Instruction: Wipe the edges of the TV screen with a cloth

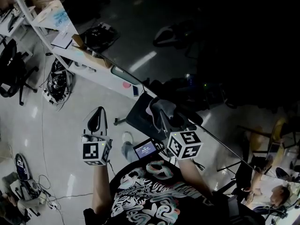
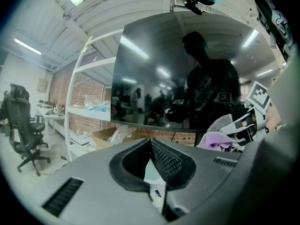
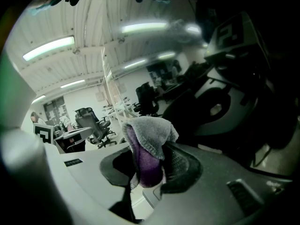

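Clamping cloth (image 3: 151, 131), end fwd twd TV screen (image 1: 220, 55), R gripper (image 3: 151, 159); L gripper (image 2: 151, 143) closed.

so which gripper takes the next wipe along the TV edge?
Right: the right gripper is shut on the cloth beside the TV screen edge; the left gripper is shut, empty, farther off.
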A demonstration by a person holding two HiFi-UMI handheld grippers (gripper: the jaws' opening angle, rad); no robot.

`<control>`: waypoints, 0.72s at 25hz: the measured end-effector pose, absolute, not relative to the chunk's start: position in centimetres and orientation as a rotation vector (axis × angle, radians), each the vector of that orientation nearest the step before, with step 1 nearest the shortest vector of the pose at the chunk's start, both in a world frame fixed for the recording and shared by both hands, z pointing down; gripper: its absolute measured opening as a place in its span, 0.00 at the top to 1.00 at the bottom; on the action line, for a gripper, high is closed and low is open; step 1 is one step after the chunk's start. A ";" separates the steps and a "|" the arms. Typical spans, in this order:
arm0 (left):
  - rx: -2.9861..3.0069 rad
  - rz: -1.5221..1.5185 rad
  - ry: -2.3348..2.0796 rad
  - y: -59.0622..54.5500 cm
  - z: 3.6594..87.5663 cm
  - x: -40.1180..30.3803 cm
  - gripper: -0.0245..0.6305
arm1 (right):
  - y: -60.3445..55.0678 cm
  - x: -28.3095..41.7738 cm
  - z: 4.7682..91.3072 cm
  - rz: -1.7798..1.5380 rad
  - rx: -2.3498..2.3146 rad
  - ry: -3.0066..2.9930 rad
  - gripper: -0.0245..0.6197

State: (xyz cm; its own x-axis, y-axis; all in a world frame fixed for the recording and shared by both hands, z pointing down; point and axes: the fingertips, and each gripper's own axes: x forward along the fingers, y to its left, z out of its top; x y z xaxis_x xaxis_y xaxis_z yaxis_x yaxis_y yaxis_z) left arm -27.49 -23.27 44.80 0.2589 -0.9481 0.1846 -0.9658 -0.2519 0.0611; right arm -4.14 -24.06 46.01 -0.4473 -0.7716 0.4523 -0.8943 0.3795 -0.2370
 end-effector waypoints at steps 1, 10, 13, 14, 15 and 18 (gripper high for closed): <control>2.356 0.166 -1.813 -23.4 44.9 -27.7 0.94 | -24.2 -4.4 46.0 0.663 1.471 -2.375 0.74; 2.365 0.167 -1.811 -24.4 45.3 -29.1 0.94 | -25.4 -6.2 46.4 0.677 1.461 -2.379 0.74; 2.354 0.176 -1.816 -24.8 45.3 -30.0 0.94 | -25.7 -6.8 46.4 0.685 1.472 -2.379 0.75; 2.350 0.179 -1.819 -24.9 45.3 -30.3 0.94 | -25.8 -7.0 46.4 0.692 1.473 -2.379 0.74; 2.347 0.182 -1.820 -25.1 45.2 -30.6 0.94 | -25.9 -7.1 46.3 0.700 1.471 -2.380 0.74; 2.356 0.178 -1.822 -26.0 44.7 -31.2 0.94 | -26.4 -7.6 46.1 0.713 1.466 -2.383 0.74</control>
